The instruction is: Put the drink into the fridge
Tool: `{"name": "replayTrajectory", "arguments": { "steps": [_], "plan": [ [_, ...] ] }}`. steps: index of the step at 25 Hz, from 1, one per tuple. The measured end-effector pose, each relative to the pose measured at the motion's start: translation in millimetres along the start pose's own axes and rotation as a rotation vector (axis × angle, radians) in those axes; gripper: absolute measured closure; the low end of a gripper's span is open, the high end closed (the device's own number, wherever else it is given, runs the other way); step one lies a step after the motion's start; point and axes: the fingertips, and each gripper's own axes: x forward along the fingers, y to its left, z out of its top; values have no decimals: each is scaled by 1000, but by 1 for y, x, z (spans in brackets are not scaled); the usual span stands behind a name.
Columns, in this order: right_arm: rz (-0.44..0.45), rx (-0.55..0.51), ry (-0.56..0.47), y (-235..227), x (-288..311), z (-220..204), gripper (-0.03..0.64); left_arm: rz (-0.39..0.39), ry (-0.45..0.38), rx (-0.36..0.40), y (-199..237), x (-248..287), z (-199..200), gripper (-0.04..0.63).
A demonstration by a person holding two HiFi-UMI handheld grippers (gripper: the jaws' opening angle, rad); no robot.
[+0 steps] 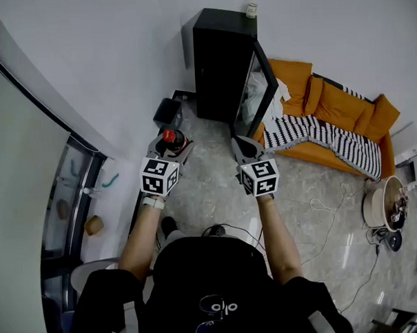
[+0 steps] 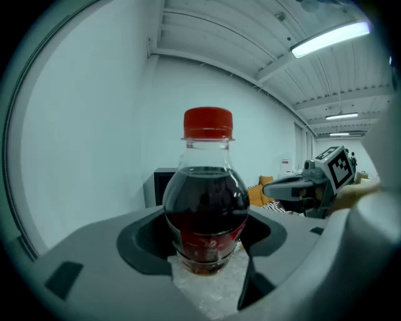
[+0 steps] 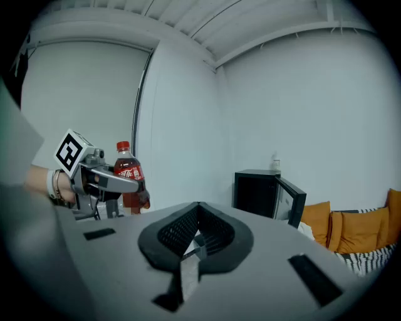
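The person stands on the pale floor (image 1: 217, 196) and holds the left gripper (image 1: 172, 151) closed on a cola bottle (image 2: 205, 207), which stands upright between the jaws with its red cap (image 2: 208, 123) on top. The right gripper (image 3: 194, 235) is beside it with the jaws together and nothing is between them. In front of both, well apart from the bottle, is the black fridge (image 1: 221, 65) at the white wall, with its door (image 1: 250, 91) open toward an orange sofa (image 1: 337, 108) that carries a striped blanket (image 1: 324, 138).
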Motion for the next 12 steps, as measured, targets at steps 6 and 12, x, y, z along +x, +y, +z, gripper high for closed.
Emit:
{"name": "replayTrajectory", "arguments": {
  "steps": [6, 12],
  "plan": [
    [-2, 4, -4, -9, -14, -3, 609, 5, -2, 10, -15, 3, 0, 288],
    [-3, 5, -6, -20, -26, -9, 609, 16, 4, 5, -25, 8, -4, 288]
  ]
}}
